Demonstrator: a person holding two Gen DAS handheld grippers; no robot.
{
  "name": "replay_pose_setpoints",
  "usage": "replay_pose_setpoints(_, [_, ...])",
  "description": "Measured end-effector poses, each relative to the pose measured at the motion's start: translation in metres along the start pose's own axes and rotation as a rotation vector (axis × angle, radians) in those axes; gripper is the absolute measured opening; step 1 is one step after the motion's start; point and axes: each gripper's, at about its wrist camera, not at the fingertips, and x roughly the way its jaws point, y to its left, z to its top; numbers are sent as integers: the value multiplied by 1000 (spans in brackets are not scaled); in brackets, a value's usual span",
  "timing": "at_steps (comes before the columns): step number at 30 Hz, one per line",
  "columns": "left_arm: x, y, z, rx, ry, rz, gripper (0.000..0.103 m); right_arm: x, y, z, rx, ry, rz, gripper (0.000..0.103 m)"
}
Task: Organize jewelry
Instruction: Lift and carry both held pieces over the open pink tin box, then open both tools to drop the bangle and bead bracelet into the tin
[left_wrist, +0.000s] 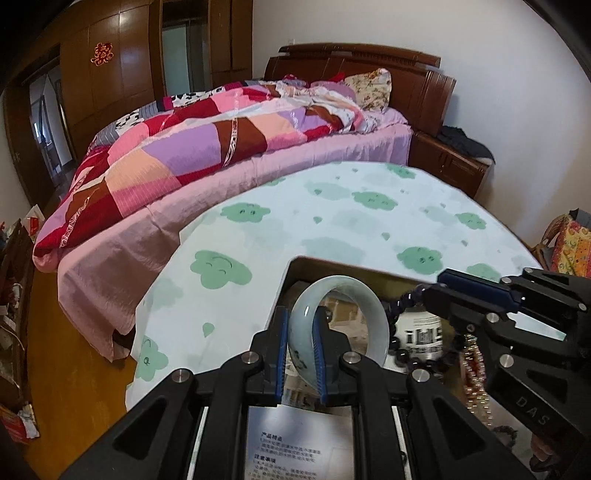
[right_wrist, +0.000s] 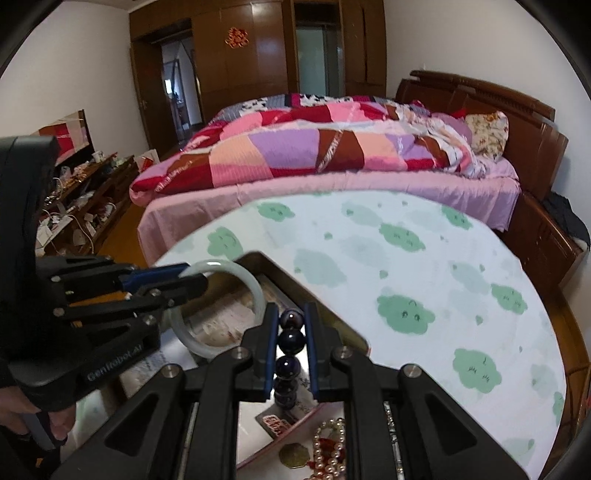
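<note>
Left gripper (left_wrist: 300, 354) clamps a pale translucent jade bangle (left_wrist: 340, 317); right gripper (right_wrist: 290, 354) pinches glossy dark-purple beads (right_wrist: 291, 338).

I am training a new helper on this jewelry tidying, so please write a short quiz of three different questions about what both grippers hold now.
1. True or false: the left gripper is shut on the pale jade bangle.
2. What does the right gripper hold? A) pearl necklace B) dark bead bracelet C) coin
3. Fill in: the table wears a white cloth printed with green ____.

Key: 1 true; 2 B; 3 clouds.
</note>
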Motion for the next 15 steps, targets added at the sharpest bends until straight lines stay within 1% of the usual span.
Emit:
replay_pose_setpoints(9, [22, 0, -4, 18, 53, 14, 12, 16, -10, -5, 16, 51, -49, 16])
replay_pose_setpoints(15, [25, -1, -4, 30, 63, 14, 13, 24, -13, -9, 15, 71, -76, 16])
